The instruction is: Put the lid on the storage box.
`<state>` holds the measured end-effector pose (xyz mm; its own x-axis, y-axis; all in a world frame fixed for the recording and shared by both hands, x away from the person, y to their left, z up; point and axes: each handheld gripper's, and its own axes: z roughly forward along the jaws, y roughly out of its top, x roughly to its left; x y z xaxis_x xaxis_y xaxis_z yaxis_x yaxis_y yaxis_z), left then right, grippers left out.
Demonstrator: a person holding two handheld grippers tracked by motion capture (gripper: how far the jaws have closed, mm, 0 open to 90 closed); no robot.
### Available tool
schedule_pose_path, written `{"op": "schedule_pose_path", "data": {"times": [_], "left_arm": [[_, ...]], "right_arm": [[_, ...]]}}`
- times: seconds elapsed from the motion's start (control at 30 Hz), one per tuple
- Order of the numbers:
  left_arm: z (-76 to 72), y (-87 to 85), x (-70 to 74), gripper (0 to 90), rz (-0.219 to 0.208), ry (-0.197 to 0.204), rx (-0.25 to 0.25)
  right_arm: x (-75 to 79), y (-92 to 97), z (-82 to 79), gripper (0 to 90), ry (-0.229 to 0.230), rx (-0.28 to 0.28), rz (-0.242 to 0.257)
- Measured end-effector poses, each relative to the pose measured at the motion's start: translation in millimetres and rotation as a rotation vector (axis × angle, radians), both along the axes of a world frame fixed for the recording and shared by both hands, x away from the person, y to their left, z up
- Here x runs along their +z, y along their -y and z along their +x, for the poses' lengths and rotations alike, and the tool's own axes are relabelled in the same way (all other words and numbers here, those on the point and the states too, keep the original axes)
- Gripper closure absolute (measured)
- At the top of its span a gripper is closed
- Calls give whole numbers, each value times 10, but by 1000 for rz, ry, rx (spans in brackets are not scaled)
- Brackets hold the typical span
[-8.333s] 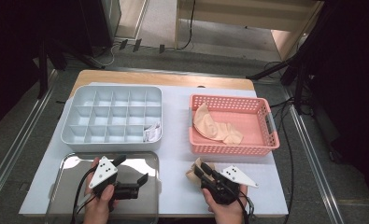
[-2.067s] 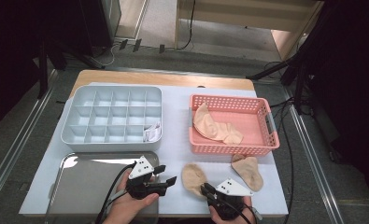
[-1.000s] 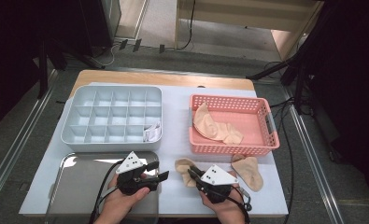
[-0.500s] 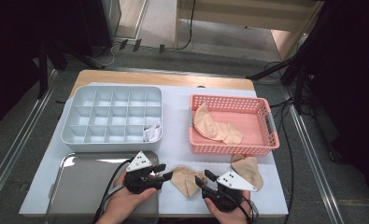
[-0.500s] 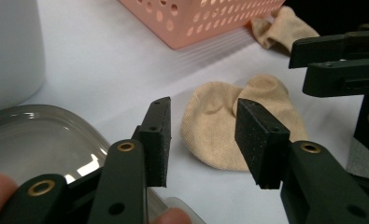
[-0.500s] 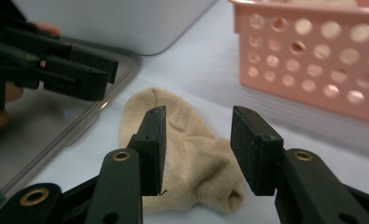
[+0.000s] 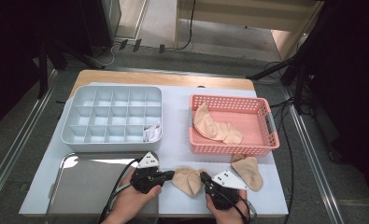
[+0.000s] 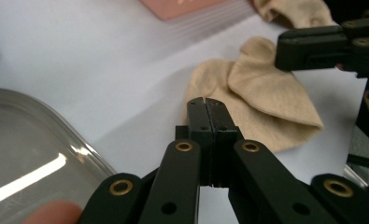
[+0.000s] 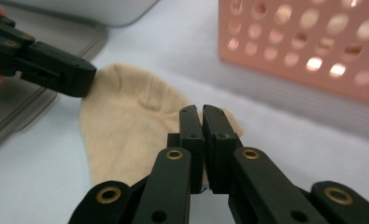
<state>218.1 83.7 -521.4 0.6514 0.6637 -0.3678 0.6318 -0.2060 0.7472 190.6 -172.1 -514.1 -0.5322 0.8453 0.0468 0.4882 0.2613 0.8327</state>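
Beige sock is lying flat on the desk, sitting between both hand-held grippers: left and right are each pinching an edge, having just clamped down.

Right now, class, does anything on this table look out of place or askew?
Yes. One beige sock lies loose on the white mat, outside the pink basket that holds others. A crumpled white item sits alone in the grey divided tray. The folded sock between both tools looks bunched.

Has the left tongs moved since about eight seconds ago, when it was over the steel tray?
Yes. The left tongs has shifted right, off the steel tray toward the pink basket side, and is now shut at the left edge of the beige sock.
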Motion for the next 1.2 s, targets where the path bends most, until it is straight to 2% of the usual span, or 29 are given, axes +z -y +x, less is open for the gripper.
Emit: {"op": "schedule_pose_path", "data": {"times": [0.07,0.13,0.17,0.2,0.23,0.27,0.3,0.4,0.47,0.53,0.57,0.63,0.7,0.73,0.77,0.8,0.87,0.9,1.0,1.1,1.2], "left_arm": [[-24,-14,20,900,-11,24,17],[-39,-12,11,900,-13,20,10],[-45,-4,-1,900,-5,16,-5],[-50,8,-14,900,0,12,-14],[-52,15,-21,900,6,11,-15],[-49,17,-24,862,-2,11,-14],[-41,19,-25,805,-17,8,-10],[-19,42,-22,592,-43,0,4],[-13,71,-29,567,-36,0,3],[-4,114,-42,602,-3,-4,11],[2,128,-49,660,8,-14,13],[15,150,-62,762,18,-31,12],[20,163,-73,871,41,-42,3],[21,160,-77,886,40,-46,-7],[20,157,-78,894,38,-51,-13],[20,152,-76,898,37,-51,-17],[22,134,-67,900,33,-53,-11],[25,129,-66,900,34,-53,-10],[19,119,-67,900,33,-48,-11],[18,100,-69,900,36,-51,-11],[25,85,-70,872,44,-62,-10]], "right_arm": [[44,12,63,883,71,-6,-25],[68,38,125,874,159,-2,-18],[63,54,156,862,163,-10,-19],[48,70,185,833,143,-14,-15],[24,93,210,763,121,-7,-6],[0,113,225,687,88,-7,4],[-18,132,229,652,72,-18,6],[3,195,156,631,83,-71,42],[64,194,71,647,95,-98,115],[76,109,26,652,76,-69,149],[55,2,17,645,55,-29,128],[-11,-175,19,637,29,10,68],[-84,-284,49,618,11,0,11],[-131,-322,76,627,-5,-7,-25],[-172,-345,97,672,-25,-22,-65],[-179,-347,102,746,-32,-42,-77],[-153,-300,87,850,-17,-38,-84],[-134,-244,81,866,-20,-46,-75],[-89,-38,56,882,-38,-104,1],[-49,239,-15,830,-31,-202,35],[-55,482,-81,736,-59,-304,48]]}}
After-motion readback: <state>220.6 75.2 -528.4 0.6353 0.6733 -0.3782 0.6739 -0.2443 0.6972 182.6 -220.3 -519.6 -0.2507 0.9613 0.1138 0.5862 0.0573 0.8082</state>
